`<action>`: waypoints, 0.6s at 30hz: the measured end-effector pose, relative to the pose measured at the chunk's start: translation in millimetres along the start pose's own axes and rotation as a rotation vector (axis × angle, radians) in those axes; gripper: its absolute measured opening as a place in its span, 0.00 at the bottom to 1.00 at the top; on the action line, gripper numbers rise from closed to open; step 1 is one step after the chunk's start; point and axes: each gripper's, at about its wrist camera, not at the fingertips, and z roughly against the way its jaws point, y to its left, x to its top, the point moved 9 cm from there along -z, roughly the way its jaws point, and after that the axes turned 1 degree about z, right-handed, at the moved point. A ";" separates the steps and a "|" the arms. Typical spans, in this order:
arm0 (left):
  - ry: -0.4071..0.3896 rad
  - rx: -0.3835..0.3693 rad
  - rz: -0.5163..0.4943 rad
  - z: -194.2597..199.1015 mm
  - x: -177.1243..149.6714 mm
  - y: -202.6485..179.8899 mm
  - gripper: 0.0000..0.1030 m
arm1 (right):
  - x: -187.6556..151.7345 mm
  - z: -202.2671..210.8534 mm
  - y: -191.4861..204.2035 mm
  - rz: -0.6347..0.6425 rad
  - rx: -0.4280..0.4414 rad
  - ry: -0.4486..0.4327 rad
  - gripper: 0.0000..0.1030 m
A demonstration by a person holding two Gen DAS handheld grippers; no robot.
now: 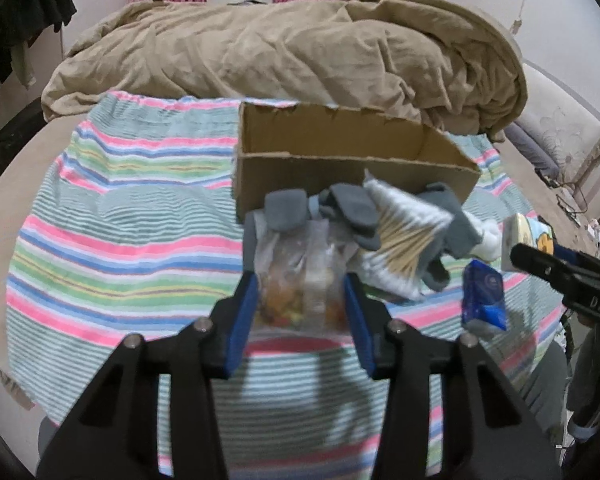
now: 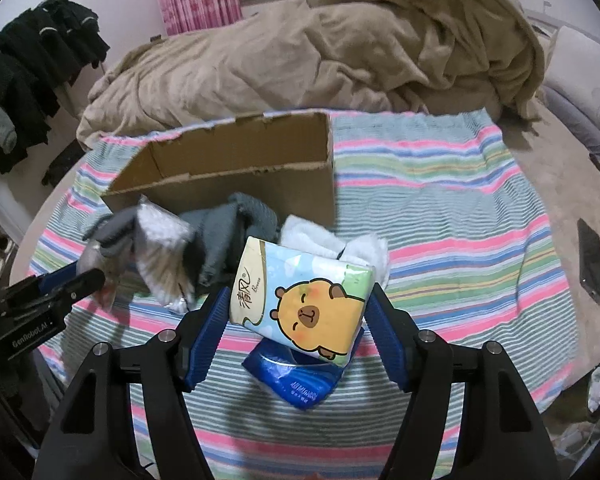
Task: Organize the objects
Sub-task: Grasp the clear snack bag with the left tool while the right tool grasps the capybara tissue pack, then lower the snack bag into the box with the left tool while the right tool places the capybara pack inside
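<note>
My left gripper (image 1: pixel 300 296) is shut on a clear plastic bag of coloured bits (image 1: pixel 300 280), held above the striped towel (image 1: pixel 112 240). My right gripper (image 2: pixel 300 312) is shut on a tissue pack with a capybara picture (image 2: pixel 304 296), lifted over a blue tissue pack (image 2: pixel 296 376). An open cardboard box (image 1: pixel 340 152) stands behind; it also shows in the right wrist view (image 2: pixel 228 168). In front of it lie grey socks (image 1: pixel 352 208), a cotton swab pack (image 1: pixel 404 236) and white socks (image 2: pixel 332 244). The blue pack (image 1: pixel 484 296) lies at right in the left view.
A rumpled tan blanket (image 1: pixel 300 52) fills the bed behind the box. Dark clothes (image 2: pixel 32 68) hang at left. A dark phone (image 2: pixel 590 264) lies on the bed at right. The towel's edge (image 1: pixel 16 380) is near me at left.
</note>
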 end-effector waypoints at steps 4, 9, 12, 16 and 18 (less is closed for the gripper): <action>-0.001 -0.005 0.002 10.6 -3.5 1.2 0.41 | 3.5 12.0 4.7 0.005 0.011 -0.020 0.69; 0.011 -0.024 0.014 21.8 -7.0 -0.8 0.41 | 4.7 20.6 11.0 0.009 0.030 -0.029 0.69; -0.024 -0.019 -0.002 38.1 -1.4 -5.1 0.41 | 5.0 25.2 12.1 0.007 0.039 -0.036 0.69; -0.070 -0.030 -0.002 60.3 12.8 -9.4 0.41 | 10.1 34.5 15.2 0.012 0.051 -0.054 0.69; -0.091 -0.043 0.000 70.4 21.0 -12.1 0.41 | 14.5 40.8 17.5 0.016 0.060 -0.069 0.69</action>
